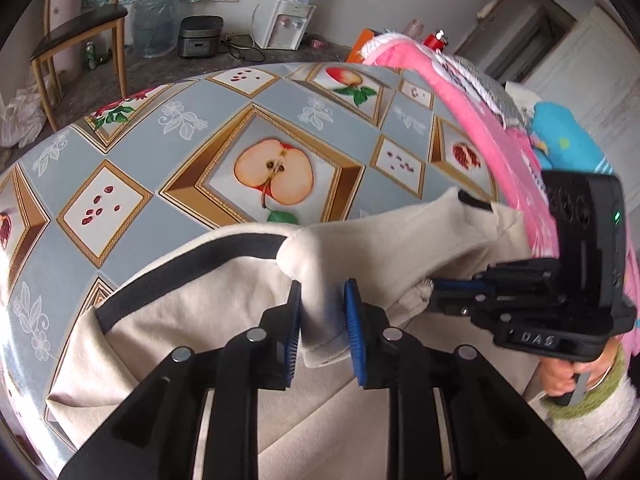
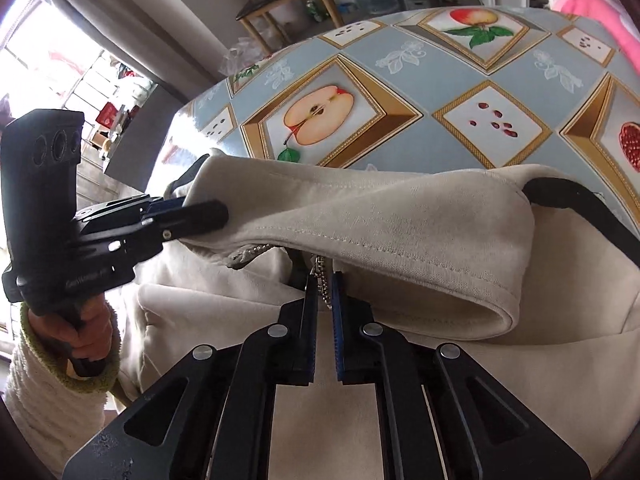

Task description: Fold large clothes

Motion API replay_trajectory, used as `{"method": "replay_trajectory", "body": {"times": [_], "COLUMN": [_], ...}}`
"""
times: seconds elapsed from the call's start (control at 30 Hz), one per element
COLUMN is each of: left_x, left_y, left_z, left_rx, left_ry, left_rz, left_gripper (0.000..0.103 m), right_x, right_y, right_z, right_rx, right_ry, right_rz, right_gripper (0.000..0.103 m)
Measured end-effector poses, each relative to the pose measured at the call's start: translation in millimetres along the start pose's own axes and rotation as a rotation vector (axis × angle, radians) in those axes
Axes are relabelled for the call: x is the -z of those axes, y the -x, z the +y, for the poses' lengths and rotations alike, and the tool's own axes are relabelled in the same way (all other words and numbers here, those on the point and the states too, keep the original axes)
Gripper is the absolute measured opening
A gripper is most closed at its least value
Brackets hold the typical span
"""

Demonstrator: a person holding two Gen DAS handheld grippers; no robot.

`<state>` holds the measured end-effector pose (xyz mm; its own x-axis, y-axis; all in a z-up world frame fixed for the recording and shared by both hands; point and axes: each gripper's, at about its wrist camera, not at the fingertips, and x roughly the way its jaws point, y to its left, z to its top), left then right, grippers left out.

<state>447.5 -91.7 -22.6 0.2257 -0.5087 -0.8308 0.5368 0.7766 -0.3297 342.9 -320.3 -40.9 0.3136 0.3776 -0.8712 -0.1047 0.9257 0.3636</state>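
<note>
A beige garment (image 1: 200, 320) (image 2: 400, 220) with a black trim band (image 1: 192, 256) (image 2: 560, 196) lies bunched on the near part of the table. My left gripper (image 1: 322, 312) is shut on a raised fold of it, the cloth pinched between the blue pads. In the right wrist view the left gripper (image 2: 220, 212) holds the lifted hem at the left. My right gripper (image 2: 321, 280) is nearly closed on a bead chain and the garment edge under the overhanging hem. In the left wrist view the right gripper (image 1: 434, 290) bites the cloth edge at the right.
The table wears a grey-blue oilcloth (image 1: 200, 128) (image 2: 460, 80) printed with fruit. A pink garment (image 1: 460, 92) (image 2: 600, 12) and a blue item (image 1: 560, 128) are piled at the far right. Beyond the table stand a chair (image 1: 80, 32), a rice cooker (image 1: 200, 36) and a water dispenser (image 1: 286, 20).
</note>
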Motion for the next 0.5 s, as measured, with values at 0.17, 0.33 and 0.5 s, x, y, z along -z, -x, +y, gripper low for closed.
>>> {"method": "replay_trajectory", "body": {"times": [0.17,0.33,0.5], "left_x": [4,3,1], "left_y": [-2,0,4], "left_z": [-7,-1,7], "left_rx": [-0.042,-0.030,-0.009], "left_ry": [-0.066,-0.034,0.042], "left_rz": [-0.001,-0.009,-0.006], "left_gripper": [0.021,0.021,0.021], "right_x": [3,-2,-12], "right_y": [37,57,19], "right_z": [33,44,43], "right_rx": [0.121,0.219,0.252], "right_ry": [0.155,0.257,0.350], "right_rz": [-0.097,-0.175,-0.052], "right_gripper": [0.015,0.039,0.049]}}
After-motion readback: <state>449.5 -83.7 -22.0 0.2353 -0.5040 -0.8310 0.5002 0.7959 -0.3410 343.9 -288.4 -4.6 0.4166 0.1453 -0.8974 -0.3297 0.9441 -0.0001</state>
